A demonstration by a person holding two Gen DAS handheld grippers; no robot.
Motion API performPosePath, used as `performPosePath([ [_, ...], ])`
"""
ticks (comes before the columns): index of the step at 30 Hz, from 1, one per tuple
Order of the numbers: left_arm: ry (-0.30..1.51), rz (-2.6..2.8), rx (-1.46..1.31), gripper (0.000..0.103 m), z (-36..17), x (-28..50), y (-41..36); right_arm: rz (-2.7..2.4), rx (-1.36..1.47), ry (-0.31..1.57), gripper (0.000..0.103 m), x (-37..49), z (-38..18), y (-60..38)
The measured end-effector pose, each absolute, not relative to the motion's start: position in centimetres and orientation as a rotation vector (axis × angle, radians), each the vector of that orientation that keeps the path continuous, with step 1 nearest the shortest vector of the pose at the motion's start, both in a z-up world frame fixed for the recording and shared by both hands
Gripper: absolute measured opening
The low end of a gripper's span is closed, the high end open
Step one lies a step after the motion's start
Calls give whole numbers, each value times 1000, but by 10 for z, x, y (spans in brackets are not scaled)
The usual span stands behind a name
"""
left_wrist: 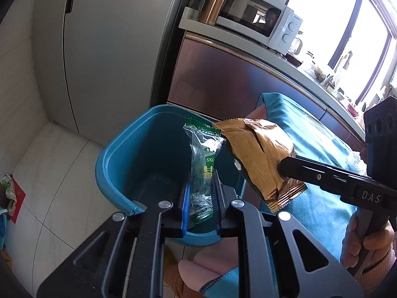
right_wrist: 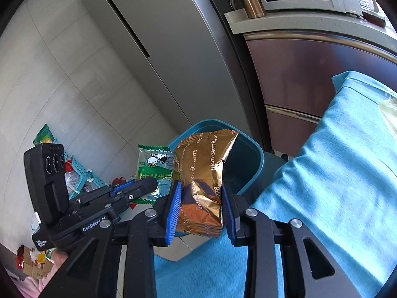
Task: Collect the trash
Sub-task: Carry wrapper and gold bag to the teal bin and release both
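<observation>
My left gripper (left_wrist: 200, 186) is shut on a clear wrapper with green edges (left_wrist: 201, 164), held upright over the open mouth of the blue bin (left_wrist: 111, 164). The same green wrapper (right_wrist: 153, 166) shows in the right wrist view, with the left gripper (right_wrist: 148, 186) clamped on its lower part. My right gripper (right_wrist: 201, 203) is shut on a crumpled gold wrapper (right_wrist: 202, 173), just in front of the blue bin (right_wrist: 250, 159). In the left wrist view the gold wrapper (left_wrist: 260, 159) hangs at the bin's right rim, pinched by the right gripper (left_wrist: 285, 167).
The bin stands on a tiled floor beside a blue cloth (right_wrist: 335, 173) that covers a surface to the right. A grey fridge (left_wrist: 111, 49) and a counter with a microwave (left_wrist: 258, 19) stand behind. Loose litter and a teal basket (right_wrist: 79, 171) lie on the floor at left.
</observation>
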State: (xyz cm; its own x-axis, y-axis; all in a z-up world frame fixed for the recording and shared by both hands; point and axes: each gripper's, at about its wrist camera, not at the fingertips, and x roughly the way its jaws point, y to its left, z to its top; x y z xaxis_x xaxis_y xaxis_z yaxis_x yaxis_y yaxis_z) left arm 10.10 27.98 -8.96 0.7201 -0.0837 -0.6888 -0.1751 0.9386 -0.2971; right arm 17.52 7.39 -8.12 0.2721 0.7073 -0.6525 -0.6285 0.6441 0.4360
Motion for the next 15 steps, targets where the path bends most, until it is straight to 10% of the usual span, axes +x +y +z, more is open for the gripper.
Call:
performPosePath([
  [15,822,91,-383,16,-113,127,287,843,36,1020,32,202,-100,118],
])
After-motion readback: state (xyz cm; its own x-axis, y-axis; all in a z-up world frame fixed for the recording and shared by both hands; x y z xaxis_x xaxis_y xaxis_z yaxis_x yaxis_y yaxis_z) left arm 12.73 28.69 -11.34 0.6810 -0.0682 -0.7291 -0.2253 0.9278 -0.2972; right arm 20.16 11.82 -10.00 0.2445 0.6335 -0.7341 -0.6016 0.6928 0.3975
